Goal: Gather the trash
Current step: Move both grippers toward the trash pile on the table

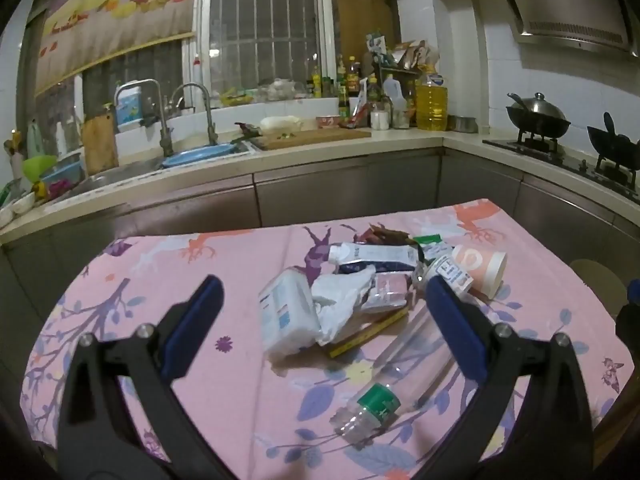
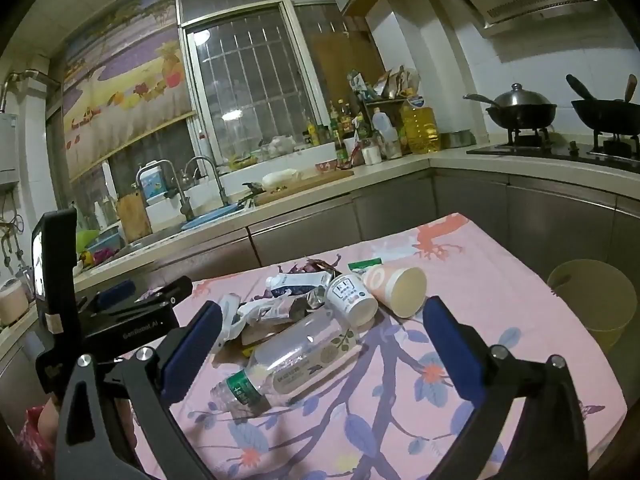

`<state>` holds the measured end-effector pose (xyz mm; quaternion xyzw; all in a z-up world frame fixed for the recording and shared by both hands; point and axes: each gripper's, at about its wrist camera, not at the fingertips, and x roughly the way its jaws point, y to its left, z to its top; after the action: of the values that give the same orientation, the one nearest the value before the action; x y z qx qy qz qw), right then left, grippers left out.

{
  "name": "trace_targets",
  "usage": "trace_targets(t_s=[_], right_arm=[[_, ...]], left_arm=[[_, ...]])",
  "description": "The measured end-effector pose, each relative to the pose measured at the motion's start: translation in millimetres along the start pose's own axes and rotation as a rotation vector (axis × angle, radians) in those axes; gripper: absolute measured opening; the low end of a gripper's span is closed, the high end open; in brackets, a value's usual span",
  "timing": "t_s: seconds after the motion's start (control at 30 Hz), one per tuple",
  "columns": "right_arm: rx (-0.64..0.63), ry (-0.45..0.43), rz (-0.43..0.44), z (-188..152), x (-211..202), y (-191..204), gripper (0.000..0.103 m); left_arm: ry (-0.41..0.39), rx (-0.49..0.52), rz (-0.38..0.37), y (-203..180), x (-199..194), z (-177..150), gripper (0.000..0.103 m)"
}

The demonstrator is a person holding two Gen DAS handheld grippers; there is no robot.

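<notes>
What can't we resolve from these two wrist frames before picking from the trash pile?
- Bin: right wrist view shows only the rim and outer wall; contents hidden. In the left wrist view the table edge cuts it off.
- Yellow-edged flat item: mostly buried under the white wrapper; type unclear.
- Label text on the clear bottle: too small and blurred.
- Dark wrappers at the pile's far side: overlapped, count unclear.

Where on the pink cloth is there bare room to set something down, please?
Bare patches: the pink floral tablecloth's left side, beside the white tissue pack, and the right side beyond the orange paper cup. The middle is crowded around the clear plastic bottle.
</notes>
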<state>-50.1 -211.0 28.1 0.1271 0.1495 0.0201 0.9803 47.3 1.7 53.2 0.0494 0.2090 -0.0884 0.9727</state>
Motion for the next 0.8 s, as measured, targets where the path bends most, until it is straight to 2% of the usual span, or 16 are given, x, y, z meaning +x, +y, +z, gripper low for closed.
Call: trace_targets(t_s=[0.2, 0.3, 0.8], right_arm=[[-0.002, 0.017, 0.005, -6, -9, 8, 0.093], [0.011, 0.046, 0.009, -3, 6, 1, 0.092], [0.016, 0.093, 0.009, -13, 14, 0, 0.087]], left_arm=[[0.010, -0.003, 0.010, 2, 4, -3, 0.097], [0.014, -0.006, 0.017, 4, 4, -5, 0.097], [0.052, -0.011, 0.043, 12, 16, -15, 0.097]])
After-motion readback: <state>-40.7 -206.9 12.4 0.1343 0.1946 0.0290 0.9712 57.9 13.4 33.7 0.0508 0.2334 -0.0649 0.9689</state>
